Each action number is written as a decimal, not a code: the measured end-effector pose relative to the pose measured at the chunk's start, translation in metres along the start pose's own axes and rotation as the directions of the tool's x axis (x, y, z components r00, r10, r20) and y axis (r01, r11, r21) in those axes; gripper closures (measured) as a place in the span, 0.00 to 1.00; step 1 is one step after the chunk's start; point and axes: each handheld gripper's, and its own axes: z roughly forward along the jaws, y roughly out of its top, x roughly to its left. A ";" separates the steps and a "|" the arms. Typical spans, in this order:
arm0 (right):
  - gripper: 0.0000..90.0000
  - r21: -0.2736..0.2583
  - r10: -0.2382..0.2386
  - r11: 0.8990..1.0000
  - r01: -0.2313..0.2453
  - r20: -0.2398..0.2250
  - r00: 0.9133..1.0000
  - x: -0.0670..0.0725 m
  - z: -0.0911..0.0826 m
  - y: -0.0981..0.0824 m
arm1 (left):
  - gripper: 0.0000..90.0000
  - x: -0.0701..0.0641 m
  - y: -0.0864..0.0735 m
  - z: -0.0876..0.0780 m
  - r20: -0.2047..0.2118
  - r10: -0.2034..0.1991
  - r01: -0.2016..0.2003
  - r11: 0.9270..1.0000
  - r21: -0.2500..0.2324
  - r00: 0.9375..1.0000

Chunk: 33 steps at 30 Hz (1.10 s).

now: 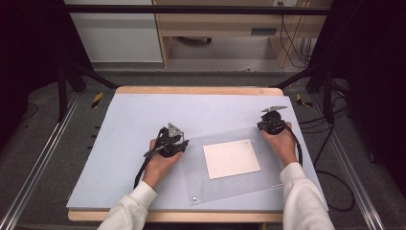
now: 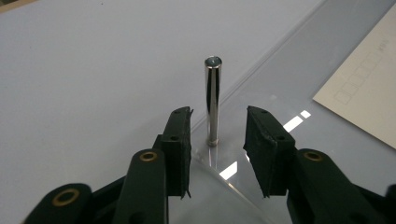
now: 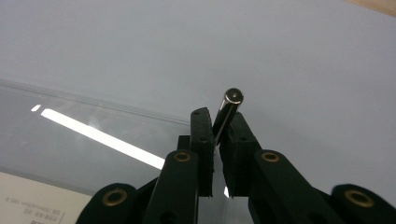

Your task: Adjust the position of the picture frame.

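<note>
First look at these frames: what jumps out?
A clear sheet lies on the blue table, over a white paper. Shiny metal posts stand at its corners. The right hand-held gripper is shut on the far-right post; the left hand-held gripper is open around the near-left post, pads clear of it.

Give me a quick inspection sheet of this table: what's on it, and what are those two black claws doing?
Surface: pale blue mat on a wooden table.
Job's things: clear plastic sheet over white paper; upright metal pins at its corners.
Clutter: nothing seen.
Grippers: left gripper open around a pin, not touching; right gripper clamped on a pin.
Cables: black leads trail from both.
Surroundings: dark frame, wooden furniture behind.
</note>
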 end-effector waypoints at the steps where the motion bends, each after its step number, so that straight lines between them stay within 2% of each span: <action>1: 0.94 0.001 0.005 1.000 -0.005 -0.003 1.000 0.000 0.000 0.000 | 0.74 0.000 0.000 0.001 0.001 -0.002 0.002 1.000 0.000 1.000; 5: 0.94 0.003 0.013 1.000 -0.013 -0.001 1.000 0.000 0.000 0.000 | 0.81 0.002 -0.001 0.005 0.007 -0.024 0.024 1.000 -0.007 1.000; 10: 0.94 0.003 0.017 1.000 -0.017 0.001 1.000 0.000 0.000 0.000 | 0.87 0.004 -0.001 0.008 0.001 -0.033 0.033 0.999 -0.022 0.999; 11: 0.94 0.002 0.021 1.000 -0.021 -0.001 1.000 0.000 0.000 0.000 | 0.87 0.005 -0.001 0.009 0.010 -0.028 0.028 0.999 -0.026 1.000; 15: 0.94 0.002 0.021 1.000 -0.021 0.002 1.000 0.000 0.000 0.000 | 0.93 0.005 -0.003 0.012 0.013 -0.044 0.044 0.999 -0.018 0.999; 28: 0.93 -0.010 0.016 1.000 -0.016 0.005 1.000 0.001 0.001 -0.001 | 0.94 0.005 -0.002 0.012 0.017 -0.048 0.049 0.999 -0.017 0.999; 30: 0.92 0.007 0.009 1.000 -0.009 0.007 1.000 0.001 0.004 -0.001 | 0.94 0.005 -0.002 0.012 0.017 -0.049 0.049 0.999 -0.017 0.999; 33: 0.93 0.005 0.004 1.000 -0.004 0.010 1.000 0.001 0.006 -0.002 | 0.94 0.006 -0.002 0.012 0.022 -0.049 0.049 0.999 -0.011 0.999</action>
